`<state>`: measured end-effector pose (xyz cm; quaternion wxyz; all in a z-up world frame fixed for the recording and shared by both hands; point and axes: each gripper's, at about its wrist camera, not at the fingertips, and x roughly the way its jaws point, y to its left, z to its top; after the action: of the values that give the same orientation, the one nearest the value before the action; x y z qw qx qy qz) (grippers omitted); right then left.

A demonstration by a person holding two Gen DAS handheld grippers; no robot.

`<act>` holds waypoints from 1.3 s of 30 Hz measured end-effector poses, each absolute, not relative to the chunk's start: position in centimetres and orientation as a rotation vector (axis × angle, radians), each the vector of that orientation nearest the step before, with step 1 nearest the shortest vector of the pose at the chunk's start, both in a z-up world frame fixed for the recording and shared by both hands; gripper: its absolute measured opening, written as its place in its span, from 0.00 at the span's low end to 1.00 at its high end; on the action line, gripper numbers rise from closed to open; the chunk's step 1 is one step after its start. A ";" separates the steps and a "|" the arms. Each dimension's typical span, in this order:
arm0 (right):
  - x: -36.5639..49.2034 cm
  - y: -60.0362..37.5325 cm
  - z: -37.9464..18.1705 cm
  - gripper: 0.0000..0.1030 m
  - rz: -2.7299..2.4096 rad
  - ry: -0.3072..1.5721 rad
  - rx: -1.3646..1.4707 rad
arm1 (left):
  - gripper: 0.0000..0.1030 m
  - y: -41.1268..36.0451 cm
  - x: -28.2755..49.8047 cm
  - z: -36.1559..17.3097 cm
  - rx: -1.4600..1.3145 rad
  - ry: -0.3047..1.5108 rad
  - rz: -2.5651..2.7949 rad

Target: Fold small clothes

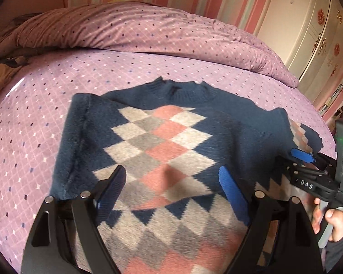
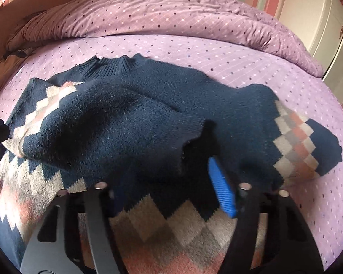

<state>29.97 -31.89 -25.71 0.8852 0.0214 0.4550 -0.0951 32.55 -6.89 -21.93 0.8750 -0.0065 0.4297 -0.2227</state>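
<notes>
On the left gripper (image 1: 173, 191) the fingers stand wide with nothing between them, hovering over the diamond-patterned chest of the sweater (image 1: 162, 141), on the hem side of the collar (image 1: 185, 91). Nothing is held there, so we see nothing on that side to pin the cloth down.

Over to the right gripper (image 2: 169, 194), where the fingers are set narrower and a thick navy fold (image 2: 103, 123) bulges up between them, again hem-side of the collar. One blue pad (image 2: 221, 187) is clear to see beside the fold's ragged edge, but the other is buried under the knit, so we cannot tell whether the pads are pressing.

Here is our worry: if those fingers bite only the fuzzy top layer, we expect the fold to slip free partway across and land crumpled. If they bite too deep, they may take the body panel too, and the whole sweater would drag across the bed (image 1: 57, 80) and skew the collar.

Further out, the patterned sleeve (image 2: 297, 141) lies flat, well to the right of the collar. A pull on the navy fold could tug it crooked.

The sweater lies face up in the middle of the purple bed, its collar pointing at the heaped duvet (image 1: 125, 27) beyond. A sideways drag would also rumple the bedspread.
</notes>
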 end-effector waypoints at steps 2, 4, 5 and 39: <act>30.2 -32.0 -26.0 0.30 -0.179 0.955 0.064 | 0.82 -6.6 33.1 -22.3 -0.025 0.906 -0.464; 30.3 -32.0 -26.2 0.19 -0.178 0.956 0.058 | 0.82 -6.4 33.8 -22.5 -0.037 0.911 -0.470; 30.3 -32.0 -26.3 0.08 -0.174 0.957 0.056 | 0.82 -6.4 34.2 -22.6 -0.042 0.914 -0.472; 29.1 -35.3 -24.9 0.46 -0.153 0.932 -0.007 | 0.84 -6.6 35.2 -22.3 0.040 0.927 -0.447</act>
<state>29.09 -35.33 -24.93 0.8906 -0.0032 0.4488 -0.0735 35.24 -6.65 -22.28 0.8704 0.0189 0.4431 -0.2139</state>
